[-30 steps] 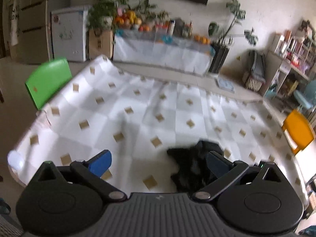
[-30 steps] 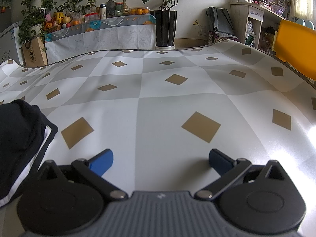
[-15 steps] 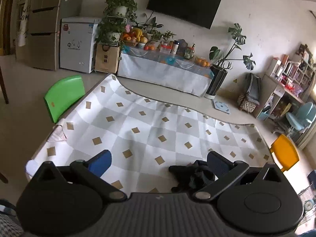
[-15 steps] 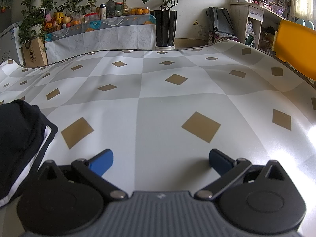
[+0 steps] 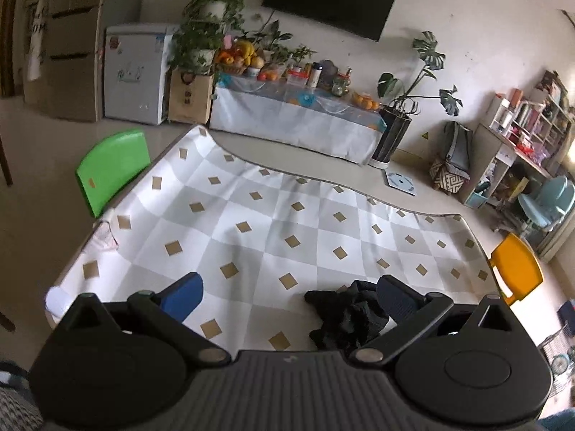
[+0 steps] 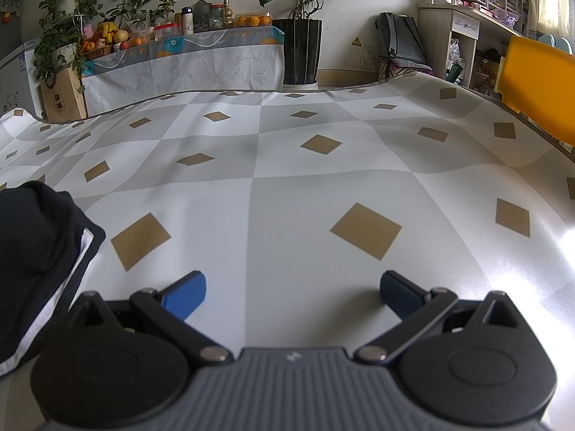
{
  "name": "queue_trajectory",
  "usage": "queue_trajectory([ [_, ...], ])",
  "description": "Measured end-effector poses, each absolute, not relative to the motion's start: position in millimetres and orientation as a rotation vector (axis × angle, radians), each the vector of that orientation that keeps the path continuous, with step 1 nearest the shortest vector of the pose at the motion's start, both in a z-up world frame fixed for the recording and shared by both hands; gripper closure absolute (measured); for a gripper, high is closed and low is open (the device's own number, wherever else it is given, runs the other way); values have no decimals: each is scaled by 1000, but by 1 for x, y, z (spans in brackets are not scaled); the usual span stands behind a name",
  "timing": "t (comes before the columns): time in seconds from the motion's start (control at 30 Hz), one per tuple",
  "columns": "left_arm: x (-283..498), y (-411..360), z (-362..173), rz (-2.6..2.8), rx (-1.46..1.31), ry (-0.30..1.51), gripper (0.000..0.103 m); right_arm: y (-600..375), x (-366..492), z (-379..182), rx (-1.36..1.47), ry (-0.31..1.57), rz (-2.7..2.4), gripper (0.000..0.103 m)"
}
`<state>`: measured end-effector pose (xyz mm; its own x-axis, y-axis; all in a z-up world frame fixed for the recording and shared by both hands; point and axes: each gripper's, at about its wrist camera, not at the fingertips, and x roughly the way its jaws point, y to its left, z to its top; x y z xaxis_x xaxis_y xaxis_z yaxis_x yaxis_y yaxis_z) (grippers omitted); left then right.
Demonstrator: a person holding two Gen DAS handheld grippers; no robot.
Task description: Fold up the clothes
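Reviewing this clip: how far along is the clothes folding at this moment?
Nothing looks folded: the black garment lies crumpled on the checked tablecloth. Nothing is in hand: the left gripper is open high above the table, the right gripper open low beside the garment. Grasping, spreading and folding all remain.

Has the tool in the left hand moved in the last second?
Yes. The left tool has risen and pulled back: the table now looks smaller, and the black garment sits lower in its view.
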<state>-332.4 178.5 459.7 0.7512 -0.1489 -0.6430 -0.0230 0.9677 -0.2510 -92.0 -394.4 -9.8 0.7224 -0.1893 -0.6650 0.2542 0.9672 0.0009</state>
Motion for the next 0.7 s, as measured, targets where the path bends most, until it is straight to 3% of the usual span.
queue_trajectory([
  [0.47,-387,243,545,120,-187,553,0,-394,-92,-10,94,724,-245,0],
  [0.7,-372,263,533,117,-298,542,0,-394,-92,-10,95,724,-245,0],
])
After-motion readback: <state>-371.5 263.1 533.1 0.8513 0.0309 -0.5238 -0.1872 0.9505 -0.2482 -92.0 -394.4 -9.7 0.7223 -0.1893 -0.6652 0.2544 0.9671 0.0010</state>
